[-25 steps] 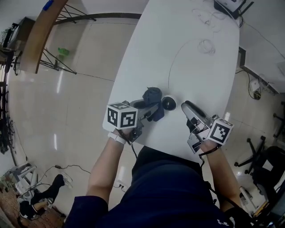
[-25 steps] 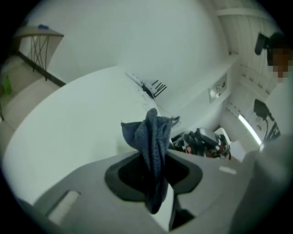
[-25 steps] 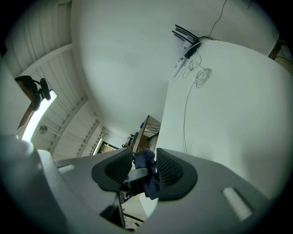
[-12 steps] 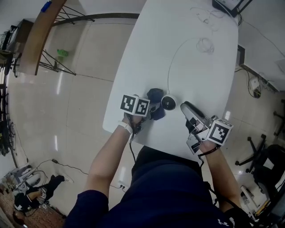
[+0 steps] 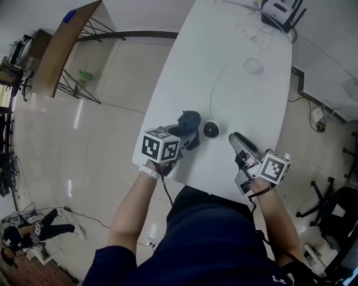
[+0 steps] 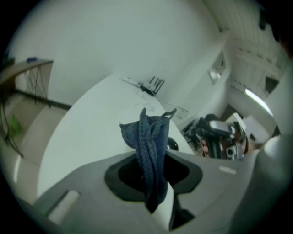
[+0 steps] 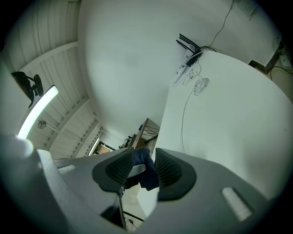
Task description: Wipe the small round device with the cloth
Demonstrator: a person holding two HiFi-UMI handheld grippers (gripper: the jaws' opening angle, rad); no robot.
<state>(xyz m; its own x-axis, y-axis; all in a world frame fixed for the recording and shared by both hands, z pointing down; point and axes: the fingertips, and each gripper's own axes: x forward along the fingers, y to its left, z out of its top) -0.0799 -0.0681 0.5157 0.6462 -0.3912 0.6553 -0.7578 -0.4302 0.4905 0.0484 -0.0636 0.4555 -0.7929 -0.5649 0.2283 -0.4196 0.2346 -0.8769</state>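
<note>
The left gripper (image 5: 182, 137) is pinching the cloth (image 5: 190, 119), angling down beside the small round device (image 5: 211, 129); the right gripper (image 5: 235, 138) is hovering spread, empty.

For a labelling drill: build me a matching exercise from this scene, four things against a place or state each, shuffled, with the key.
Things:
1. cloth
2. small round device
3. white box with antennas
4. right gripper

Places or states:
A. at the far end of the table
B. jaws apart, gripping nothing
C. pinched in the left gripper
D. standing on the table, between the two grippers

Pairs: 1-C, 2-D, 3-A, 4-B.
</note>
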